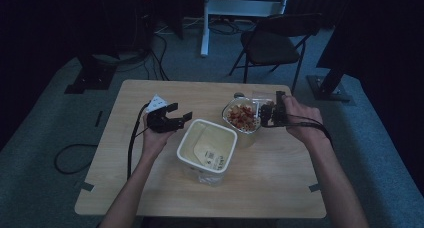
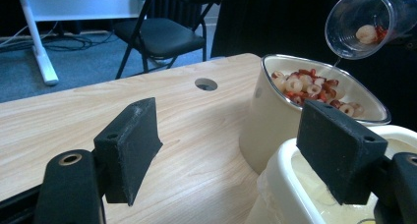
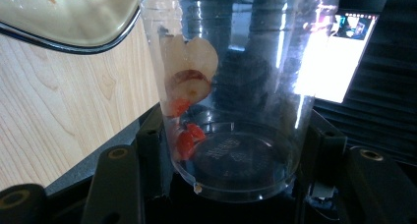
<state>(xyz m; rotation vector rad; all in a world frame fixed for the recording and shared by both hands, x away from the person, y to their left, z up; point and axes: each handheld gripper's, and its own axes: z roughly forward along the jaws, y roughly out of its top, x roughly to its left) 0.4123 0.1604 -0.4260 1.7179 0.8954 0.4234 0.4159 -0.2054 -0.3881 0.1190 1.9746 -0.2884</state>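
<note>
Nearest my lens in the right gripper view, the clear plastic cup (image 3: 236, 101) sits pinched between the black jaws of the right gripper (image 3: 231, 160); a few cereal rings and red bits cling to its wall near the base. In the left gripper view the same cup (image 2: 366, 25) is tipped mouth-down toward the cream bowl (image 2: 275, 121), held just above its far rim, not touching as far as I can tell. The bowl already carries a heap of pale rings and red pieces (image 2: 307, 86); from the high view it stands right of centre on the wooden table (image 1: 150, 188), and the white tub (image 1: 206, 150) sits just beside it, closer to me, a labelled sheet lying inside. My left gripper (image 1: 175, 119) hovers left of the tub, jaws spread, nothing between them; seen from its own camera one pad hangs over the tub's rim. Judgement: pouring step, nearly done; only the stuck remnants are left in the cup. To finish well I would keep the mouth over the middle of the bowl rather than its edge, tilt a little steeper and shake gently so the pieces slide free; hold the pinch even, since thin plastic buckles; keep the left gripper clear of the tub so nothing gets nudged. Risk: pieces bouncing off the rim onto the table.
</note>
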